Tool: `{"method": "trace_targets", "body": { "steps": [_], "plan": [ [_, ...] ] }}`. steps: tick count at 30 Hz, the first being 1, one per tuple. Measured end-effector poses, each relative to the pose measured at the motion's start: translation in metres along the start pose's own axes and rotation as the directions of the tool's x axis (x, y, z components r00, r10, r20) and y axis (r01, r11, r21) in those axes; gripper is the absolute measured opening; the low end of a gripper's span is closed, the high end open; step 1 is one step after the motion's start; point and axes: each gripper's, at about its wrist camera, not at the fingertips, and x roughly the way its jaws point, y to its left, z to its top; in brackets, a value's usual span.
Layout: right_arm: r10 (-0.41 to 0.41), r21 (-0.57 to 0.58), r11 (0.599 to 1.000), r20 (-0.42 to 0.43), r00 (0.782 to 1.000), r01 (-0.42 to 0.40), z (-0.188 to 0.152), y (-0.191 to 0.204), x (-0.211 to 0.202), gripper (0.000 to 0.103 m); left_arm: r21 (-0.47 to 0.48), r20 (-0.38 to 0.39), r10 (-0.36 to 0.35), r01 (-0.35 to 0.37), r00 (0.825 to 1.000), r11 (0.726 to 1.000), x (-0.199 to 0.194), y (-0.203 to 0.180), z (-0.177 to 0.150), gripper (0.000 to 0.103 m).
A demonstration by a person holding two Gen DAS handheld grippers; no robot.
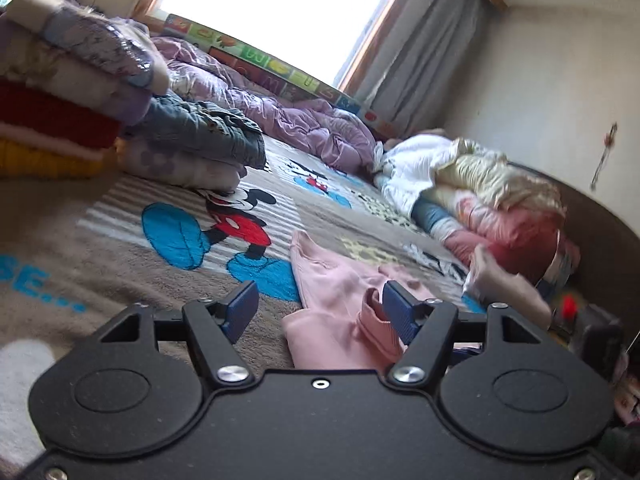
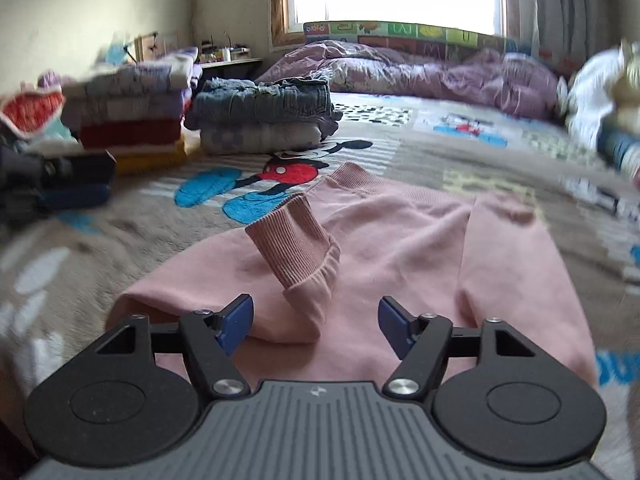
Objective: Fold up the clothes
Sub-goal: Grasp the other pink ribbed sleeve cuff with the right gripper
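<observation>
A pink garment lies spread on the Mickey Mouse blanket. One sleeve is folded across it, and the sleeve's ribbed cuff stands upright. My right gripper hovers open just short of that cuff, with its blue pads wide apart and pressing on nothing. In the left wrist view the same pink garment lies ahead. My left gripper is open over its near edge. The cuff sits close beside the right pad, not pinched. The left gripper also shows blurred at the left edge of the right wrist view.
Folded stacks stand at the back left: a tall mixed pile and a denim-topped pile. A heap of unfolded clothes lies at the right by the wall. A purple duvet is bunched under the window.
</observation>
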Motion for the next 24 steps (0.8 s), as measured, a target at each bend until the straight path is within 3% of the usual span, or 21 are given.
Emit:
{"method": "trace_targets", "body": {
  "steps": [6,9,11,12,13,24],
  "plan": [
    [-0.068,-0.072,0.995,-0.029,0.997,0.066,0.015,0.014,0.021,0.056,-0.010,-0.007,-0.009,0.008,1.000,1.000,0.000,0.002,0.000,0.068],
    [-0.090,-0.060,0.995,-0.082,0.993,0.085,0.018,0.009,0.038,0.046,-0.014,-0.014,-0.010,0.010,1.000,1.000,0.001,0.008,-0.001,0.068],
    [-0.079,-0.020,0.997,-0.084,0.993,0.078,0.018,0.002,0.042,0.033,-0.019,-0.021,-0.006,0.006,1.000,1.000,0.003,0.012,-0.002,0.068],
    [-0.072,-0.004,0.997,-0.077,0.994,0.072,0.020,-0.002,0.041,0.016,-0.022,-0.024,-0.004,0.003,1.000,1.000,0.004,0.013,-0.003,0.068],
    [-0.065,0.010,0.998,-0.067,0.996,0.066,0.022,-0.005,0.039,0.013,-0.025,-0.027,-0.001,0.001,1.000,1.000,0.004,0.015,-0.003,0.068],
    [-0.007,0.114,0.993,0.098,0.995,-0.004,0.069,-0.045,-0.014,0.012,-0.028,-0.056,0.007,-0.008,0.998,1.000,0.010,0.012,-0.005,0.068]
  ]
}}
